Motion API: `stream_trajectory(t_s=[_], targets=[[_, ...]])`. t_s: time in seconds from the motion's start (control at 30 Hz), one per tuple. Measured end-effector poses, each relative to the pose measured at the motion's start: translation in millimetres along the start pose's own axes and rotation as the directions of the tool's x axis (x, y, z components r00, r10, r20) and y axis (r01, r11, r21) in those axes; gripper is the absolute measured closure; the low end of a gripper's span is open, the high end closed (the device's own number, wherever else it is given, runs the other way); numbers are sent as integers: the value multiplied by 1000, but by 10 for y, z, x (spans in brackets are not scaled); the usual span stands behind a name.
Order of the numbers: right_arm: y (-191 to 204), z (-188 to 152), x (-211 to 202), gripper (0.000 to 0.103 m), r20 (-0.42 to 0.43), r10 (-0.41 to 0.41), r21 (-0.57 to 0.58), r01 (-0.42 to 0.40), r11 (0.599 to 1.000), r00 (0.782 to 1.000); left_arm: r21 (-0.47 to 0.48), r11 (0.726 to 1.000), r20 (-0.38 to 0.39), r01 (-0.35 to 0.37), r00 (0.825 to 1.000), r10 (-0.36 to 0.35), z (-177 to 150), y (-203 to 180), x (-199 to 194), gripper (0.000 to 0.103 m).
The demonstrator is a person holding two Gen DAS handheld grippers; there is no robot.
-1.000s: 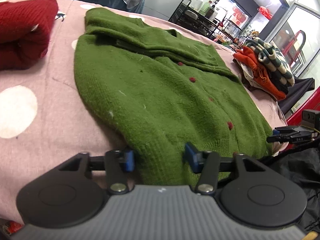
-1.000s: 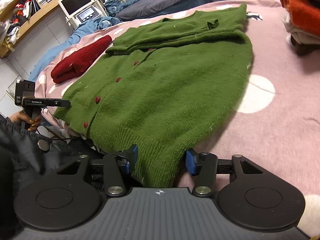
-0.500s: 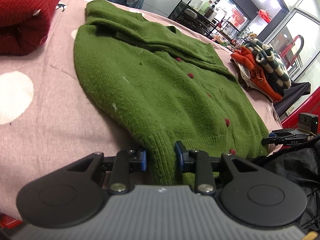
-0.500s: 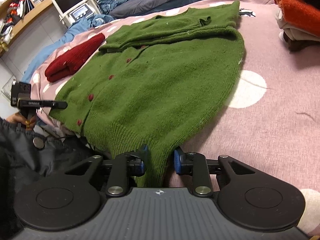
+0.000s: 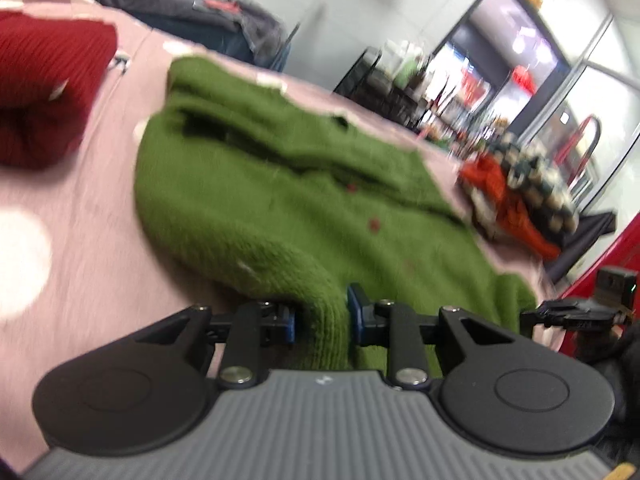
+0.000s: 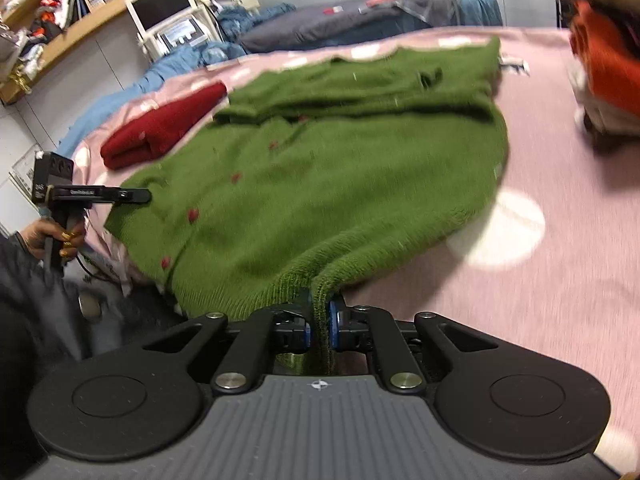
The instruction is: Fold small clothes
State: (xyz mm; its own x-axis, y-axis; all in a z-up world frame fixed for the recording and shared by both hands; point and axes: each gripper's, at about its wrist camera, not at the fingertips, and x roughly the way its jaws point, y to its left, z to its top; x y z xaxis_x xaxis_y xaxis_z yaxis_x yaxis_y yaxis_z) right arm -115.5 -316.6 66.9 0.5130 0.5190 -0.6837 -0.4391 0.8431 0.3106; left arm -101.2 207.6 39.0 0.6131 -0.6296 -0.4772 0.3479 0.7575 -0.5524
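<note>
A green knitted cardigan (image 5: 280, 208) with dark red buttons lies spread on the pink spotted bed cover (image 5: 80, 248), sleeves folded across its top. My left gripper (image 5: 321, 316) is at one corner of the near hem; its jaws are closing, and the blue pads press on a bunched ridge of the knit. In the right wrist view, the cardigan (image 6: 340, 168) has its other hem corner pinched thin between the pads of my right gripper (image 6: 319, 326), which is shut on it. Both held corners stand raised off the cover (image 6: 560, 280). The picture is blurred.
A folded dark red sweater (image 5: 40, 92) (image 6: 168, 124) lies on the bed beyond the cardigan's left side. A pile of orange and checked clothes (image 5: 520, 184) (image 6: 604, 76) sits at the far right. A hand (image 6: 60, 236) grips the left tool by the bed edge.
Both pairs of jaws have come together on the cardigan's hem, the right pair from wide apart to tight. The hem corners now stand up off the cover.
</note>
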Motion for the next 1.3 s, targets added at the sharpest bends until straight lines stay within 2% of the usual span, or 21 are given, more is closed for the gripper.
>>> stream_trajectory(t_s=[0.17,0.27,0.3,0.4,0.5,0.6,0.7,0.83,0.93,1.0,1.1,1.17,1.23,1.3], targets=[[-50,435,59,89,111,19,-57,-13,998,994,58,998,77,26,997,-31,424,-120,171,79],[-134,754,144,89,192,-20,-77,35,996,981,36,999,142,37,989,-42,736,-114,315,79],[-159,852,179,89,221,-48,-88,69,994,974,21,999,160,45,986,-47,840,-79,376,79],[-256,1151,323,90,300,-141,-103,178,979,944,-13,1000,166,-11,986,13,1145,-23,609,79],[-395,1444,525,90,333,-226,-72,263,962,915,-36,998,198,-48,979,54,1421,16,841,79],[-559,1711,769,90,353,-308,3,328,945,883,-133,989,225,-63,970,92,1671,220,1079,79],[-704,1899,993,90,359,-380,82,377,923,853,-238,959,183,-153,963,199,1889,461,1364,79],[-898,2052,1196,90,321,-433,184,394,901,842,-187,955,144,-231,955,260,2083,542,1658,79],[-898,2110,1314,90,331,-479,163,451,878,813,-220,947,142,-235,952,269,2199,562,1748,79],[-895,2181,1429,91,320,-510,130,497,858,798,-209,937,145,-281,938,314,2284,532,1824,79],[-979,2239,1529,91,303,-547,163,523,837,781,-223,926,184,-304,920,347,2342,516,1859,79],[-1026,2311,1592,91,298,-569,178,541,822,766,-273,914,174,-300,919,354,2366,542,1886,79],[-1035,2355,1659,91,273,-584,158,563,811,764,-332,881,97,-337,917,387,2396,616,1985,78],[-1062,2387,1790,89,200,-587,126,574,809,784,-385,861,65,-333,921,385,2381,692,2026,75]])
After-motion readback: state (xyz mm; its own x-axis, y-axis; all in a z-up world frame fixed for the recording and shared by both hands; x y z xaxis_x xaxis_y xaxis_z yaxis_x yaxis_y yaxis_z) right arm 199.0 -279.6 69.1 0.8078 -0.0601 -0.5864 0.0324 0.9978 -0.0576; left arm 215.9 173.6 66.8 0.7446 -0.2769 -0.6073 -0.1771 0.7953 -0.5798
